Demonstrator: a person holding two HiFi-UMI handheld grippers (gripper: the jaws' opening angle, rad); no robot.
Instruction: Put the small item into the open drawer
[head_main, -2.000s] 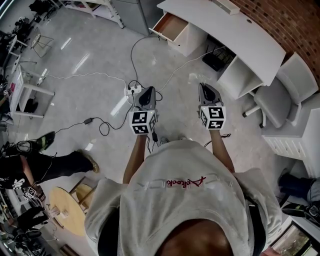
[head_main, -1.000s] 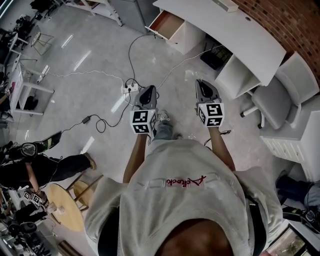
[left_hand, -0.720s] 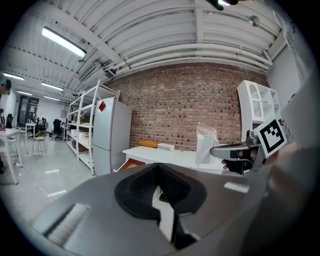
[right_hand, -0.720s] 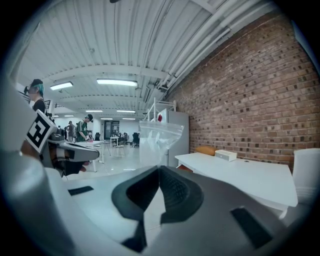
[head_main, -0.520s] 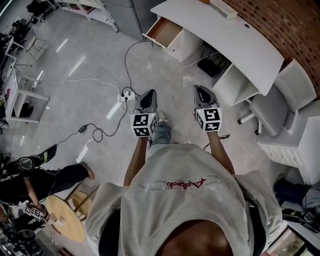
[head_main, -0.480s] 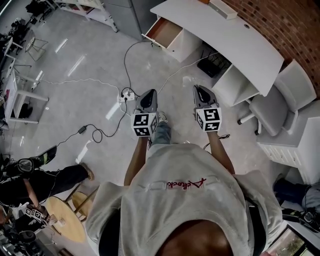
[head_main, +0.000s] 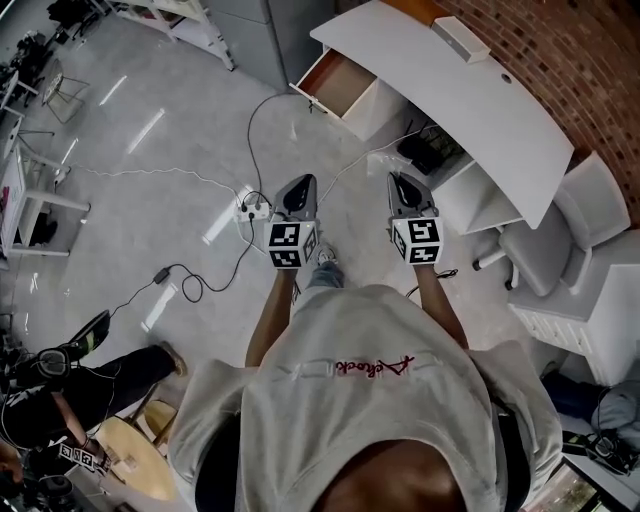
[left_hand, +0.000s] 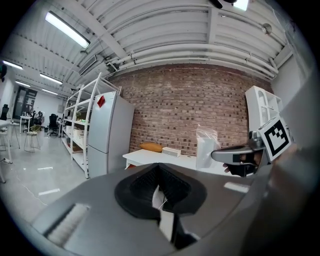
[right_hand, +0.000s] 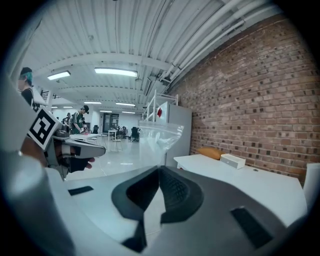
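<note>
The open drawer (head_main: 335, 80) with its wood-coloured inside sticks out of the left end of the white desk (head_main: 480, 100), well ahead of both grippers. My left gripper (head_main: 296, 190) (left_hand: 160, 187) is shut on a small white item (left_hand: 166, 220) pinched between its pads. My right gripper (head_main: 405, 188) (right_hand: 159, 187) is shut on a clear plastic bag (right_hand: 156, 139) that stands up above its jaws. Both are held level over the floor, side by side. The bag (left_hand: 206, 146) also shows in the left gripper view.
A power strip (head_main: 248, 208) and trailing cables lie on the floor just left of the path. An office chair (head_main: 560, 215) and a white cabinet (head_main: 595, 320) stand to the right. A white box (head_main: 460, 38) rests on the desk. A grey fridge (left_hand: 107, 135) stands past the desk's left end.
The person has walked forward, so the desk and open drawer sit nearer and the power strip has come alongside the left gripper. Both grippers keep their hold and spacing.
</note>
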